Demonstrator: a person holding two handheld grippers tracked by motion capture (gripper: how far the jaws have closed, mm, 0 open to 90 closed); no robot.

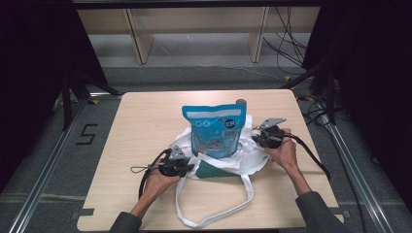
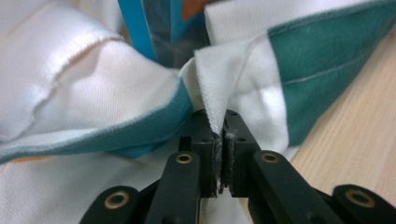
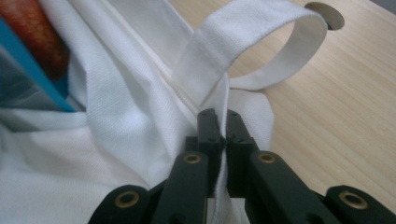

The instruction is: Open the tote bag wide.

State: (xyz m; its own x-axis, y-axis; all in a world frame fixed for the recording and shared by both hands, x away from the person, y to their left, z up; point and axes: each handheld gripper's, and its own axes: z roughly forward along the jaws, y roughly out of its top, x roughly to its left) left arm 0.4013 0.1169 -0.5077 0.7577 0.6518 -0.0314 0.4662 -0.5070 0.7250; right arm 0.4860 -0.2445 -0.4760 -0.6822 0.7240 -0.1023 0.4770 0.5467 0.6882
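High view: a white and green cloth bag (image 1: 228, 162) lies at the centre of the desk (image 1: 145, 126), with a blue snack pouch (image 1: 214, 128) standing upright in its mouth. At lower left of the bag, the left claw (image 1: 190, 168) is clenched on the bag's edge. At the right, the right claw (image 1: 256, 139) is clamped on the opposite rim. A white strap (image 1: 214, 213) loops toward the bottom edge.

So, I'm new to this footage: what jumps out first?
A bright blue snack pouch stands mid-table inside a white tote bag with a green panel. The left gripper and right gripper each pinch the bag's rim on opposite sides, one long handle looping toward the table's near edge.
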